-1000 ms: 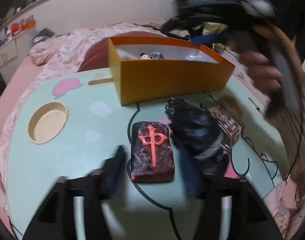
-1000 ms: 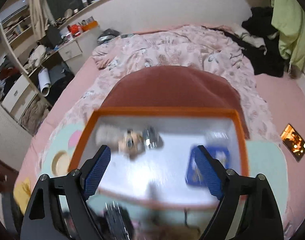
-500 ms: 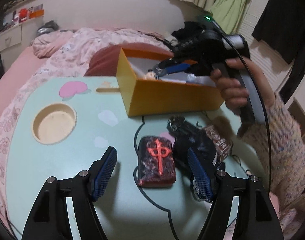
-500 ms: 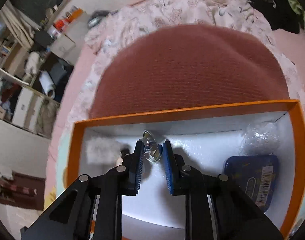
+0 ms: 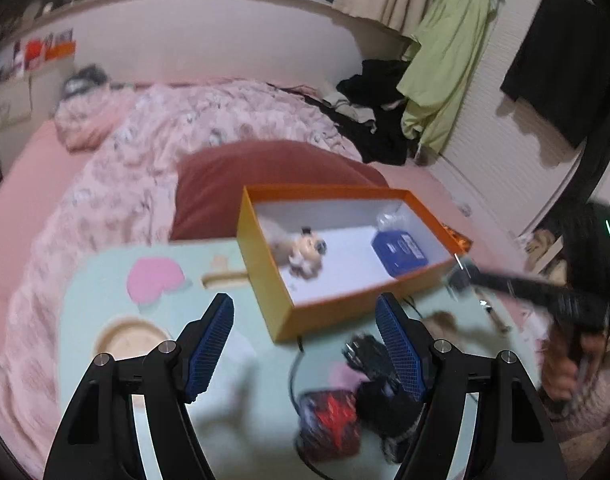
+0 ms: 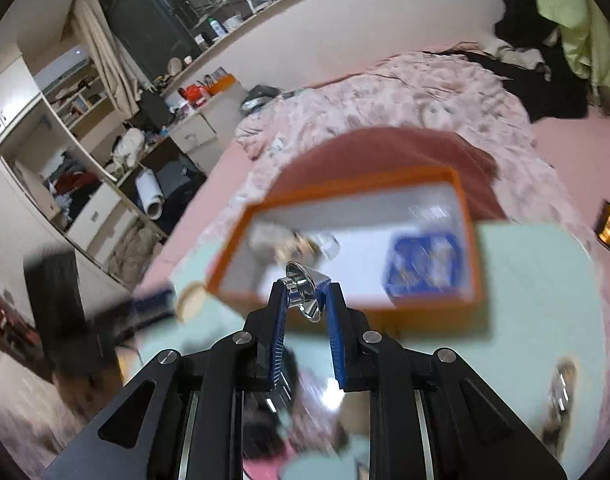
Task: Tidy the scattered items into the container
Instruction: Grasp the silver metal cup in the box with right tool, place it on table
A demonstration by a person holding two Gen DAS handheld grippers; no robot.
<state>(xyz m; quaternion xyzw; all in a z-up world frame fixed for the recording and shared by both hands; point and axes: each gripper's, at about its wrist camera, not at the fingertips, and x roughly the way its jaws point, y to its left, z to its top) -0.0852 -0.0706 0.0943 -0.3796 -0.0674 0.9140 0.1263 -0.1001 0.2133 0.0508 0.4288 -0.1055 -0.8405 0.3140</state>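
The orange box stands on the mint table. It holds a plush toy, a blue tin and a clear bag. My left gripper hangs open and empty above the table, in front of the box. A dark red block and a black item lie below it. My right gripper is shut on a shiny silver metal piece, just over the box's front wall. The left wrist view shows that gripper blurred at the box's right corner.
A round cup recess sits at the table's left. Behind the table are a red cushion and a pink quilt on the bed. A hand holds the right gripper. Shelves and drawers line the left wall.
The right gripper shut on the silver piece inside the box and drew back over the front wall with it. The left gripper rose, still open, away from the red block.
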